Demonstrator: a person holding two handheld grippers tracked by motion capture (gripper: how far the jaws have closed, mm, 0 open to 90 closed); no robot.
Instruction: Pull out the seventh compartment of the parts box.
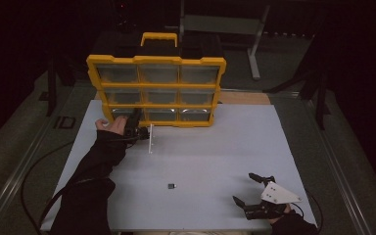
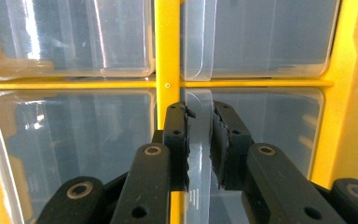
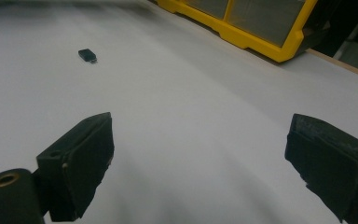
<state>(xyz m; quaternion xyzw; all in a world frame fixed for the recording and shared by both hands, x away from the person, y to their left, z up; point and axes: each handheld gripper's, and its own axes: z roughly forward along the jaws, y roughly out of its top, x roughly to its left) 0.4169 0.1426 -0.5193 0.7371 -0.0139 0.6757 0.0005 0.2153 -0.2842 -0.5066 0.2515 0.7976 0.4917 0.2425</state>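
A yellow organizer with clear drawers stands upright at the back of the white mat. My left gripper is at its bottom row, left end. In the left gripper view the jaws of that gripper stand on either side of a drawer's clear handle tab, pads against it. My right gripper rests near the mat's front right corner, its jaws of the gripper wide apart with nothing between them. A small black part lies on the mat, also seen ahead of the right gripper as the black part.
A thin pale upright strip stands on the mat just right of the left gripper. The white mat covers the table. A sleeve reaches in from the bottom left, and a cable trails off the mat's left edge.
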